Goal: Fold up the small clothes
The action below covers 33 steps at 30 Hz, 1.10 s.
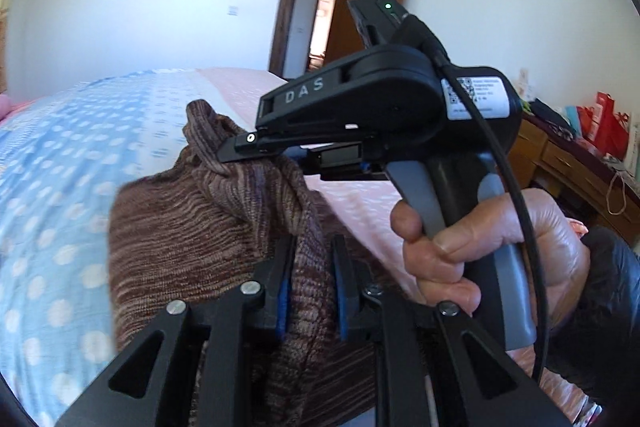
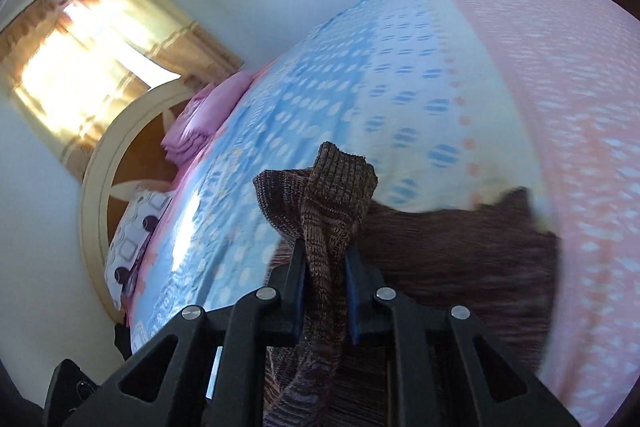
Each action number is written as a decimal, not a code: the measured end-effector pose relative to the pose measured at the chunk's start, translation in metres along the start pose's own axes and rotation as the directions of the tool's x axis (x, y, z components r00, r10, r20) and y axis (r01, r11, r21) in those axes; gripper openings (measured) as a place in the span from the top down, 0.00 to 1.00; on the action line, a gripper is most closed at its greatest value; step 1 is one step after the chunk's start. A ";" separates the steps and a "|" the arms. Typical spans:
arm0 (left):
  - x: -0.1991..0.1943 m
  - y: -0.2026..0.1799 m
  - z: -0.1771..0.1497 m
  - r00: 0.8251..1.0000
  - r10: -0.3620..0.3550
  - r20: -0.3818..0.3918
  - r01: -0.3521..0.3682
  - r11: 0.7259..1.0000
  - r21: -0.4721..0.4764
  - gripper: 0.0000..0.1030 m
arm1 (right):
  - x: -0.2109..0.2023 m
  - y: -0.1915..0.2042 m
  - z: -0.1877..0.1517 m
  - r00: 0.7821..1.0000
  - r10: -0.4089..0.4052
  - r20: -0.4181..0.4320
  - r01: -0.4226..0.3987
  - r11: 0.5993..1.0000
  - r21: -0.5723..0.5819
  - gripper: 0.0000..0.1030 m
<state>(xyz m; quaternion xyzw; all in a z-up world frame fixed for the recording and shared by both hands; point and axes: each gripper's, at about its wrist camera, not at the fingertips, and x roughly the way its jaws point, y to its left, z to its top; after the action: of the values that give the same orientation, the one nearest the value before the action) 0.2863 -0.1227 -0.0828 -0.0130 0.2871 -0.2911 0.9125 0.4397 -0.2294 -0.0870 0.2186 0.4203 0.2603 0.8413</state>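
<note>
Brown knit garment (image 1: 208,227) pinched between the jaws of both grippers, lifted above the bed (image 1: 60,155). Left gripper (image 1: 310,287): jaws narrow, clamped on a bunched fold running up between the blue pads (image 1: 282,303). Right gripper (image 2: 326,279): jaws likewise narrow, gripping a twisted strip of the same garment (image 2: 332,195), its end sticking up past the tips. In the left view, right gripper (image 1: 240,151) held by a hand (image 1: 480,251), nipping the upper edge. Rest of the cloth draped low over the bedspread (image 2: 400,87).
</note>
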 end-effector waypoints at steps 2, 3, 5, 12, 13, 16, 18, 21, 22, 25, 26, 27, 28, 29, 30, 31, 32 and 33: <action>0.015 -0.014 -0.001 0.999 -0.019 -0.028 0.020 1.000 0.017 0.85 | -0.008 -0.024 -0.004 1.000 -0.010 0.006 0.010 0.999 0.043 0.84; 0.021 -0.021 -0.002 0.999 -0.024 -0.042 0.025 0.999 0.030 0.85 | -0.011 -0.033 -0.006 1.000 -0.010 0.005 0.010 0.998 0.057 0.84; 0.033 -0.029 -0.004 0.997 -0.033 -0.072 0.037 0.998 0.049 0.86 | -0.010 -0.054 -0.012 1.000 0.010 -0.015 -0.009 0.995 0.094 0.84; 0.041 -0.055 -0.019 0.986 -0.052 -0.159 0.067 0.994 0.085 0.87 | -0.009 -0.104 -0.033 0.999 -0.003 0.034 -0.005 0.975 0.222 0.84; 0.038 -0.053 -0.018 0.986 -0.060 -0.156 0.073 0.995 0.075 0.87 | -0.012 -0.111 -0.036 0.999 0.024 0.044 -0.034 0.967 0.252 0.84; 0.024 -0.040 -0.016 0.984 -0.076 -0.164 0.085 0.995 0.051 0.83 | -0.034 -0.108 -0.041 0.998 -0.019 0.062 0.003 0.969 0.246 0.84; 0.017 -0.025 -0.030 0.984 -0.081 -0.158 0.090 0.995 0.049 0.79 | -0.060 -0.097 -0.046 0.990 -0.102 0.098 0.082 0.978 0.192 0.84; -0.005 -0.003 -0.043 0.985 -0.099 -0.140 0.102 0.995 0.010 0.56 | -0.091 -0.081 -0.064 0.984 -0.126 0.123 0.106 0.981 0.164 0.83; -0.016 0.003 -0.045 0.987 -0.099 -0.128 0.099 0.995 -0.003 0.47 | -0.100 -0.073 -0.071 0.985 -0.122 0.125 0.102 0.983 0.154 0.81; -0.032 0.006 -0.050 0.994 -0.067 -0.084 0.065 0.998 -0.025 0.45 | -0.118 -0.048 -0.100 0.987 -0.105 0.119 0.089 0.987 0.132 0.47; -0.039 0.011 -0.051 0.996 -0.060 -0.073 0.058 0.998 -0.030 0.44 | -0.120 -0.041 -0.109 0.989 -0.099 0.113 0.085 0.988 0.127 0.42; -0.044 0.016 -0.054 0.997 -0.039 -0.065 0.037 0.999 -0.033 0.43 | -0.121 -0.029 -0.120 0.990 -0.089 0.112 0.076 0.991 0.110 0.40; -0.048 0.022 -0.054 0.998 -0.006 -0.061 0.003 0.999 -0.041 0.40 | -0.122 -0.025 -0.128 0.990 -0.090 0.110 0.079 0.992 0.097 0.40; -0.051 0.028 -0.053 0.998 0.019 -0.060 -0.023 0.998 -0.056 0.39 | -0.121 -0.018 -0.135 0.989 -0.098 0.106 0.090 0.993 0.082 0.40; -0.055 0.036 -0.053 0.998 0.030 -0.060 -0.034 0.996 -0.080 0.39 | -0.119 -0.011 -0.143 0.990 -0.105 0.099 0.099 0.993 0.068 0.40; -0.059 0.043 -0.054 0.997 0.041 -0.060 -0.047 0.993 -0.106 0.39 | -0.115 -0.005 -0.149 0.991 -0.105 0.086 0.101 0.993 0.060 0.40; -0.061 0.049 -0.056 0.996 0.061 -0.061 -0.068 0.990 -0.127 0.39 | -0.110 0.000 -0.153 0.992 -0.104 0.072 0.101 0.993 0.055 0.40; -0.063 0.053 -0.057 0.995 0.080 -0.064 -0.088 0.986 -0.142 0.39 | -0.103 0.007 -0.159 0.993 -0.108 0.055 0.106 0.993 0.047 0.40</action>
<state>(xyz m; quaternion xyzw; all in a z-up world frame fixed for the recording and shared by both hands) 0.2417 -0.0370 -0.1085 -0.0585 0.3341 -0.2310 0.9119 0.2548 -0.2643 -0.1091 0.2216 0.4125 0.1991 0.8609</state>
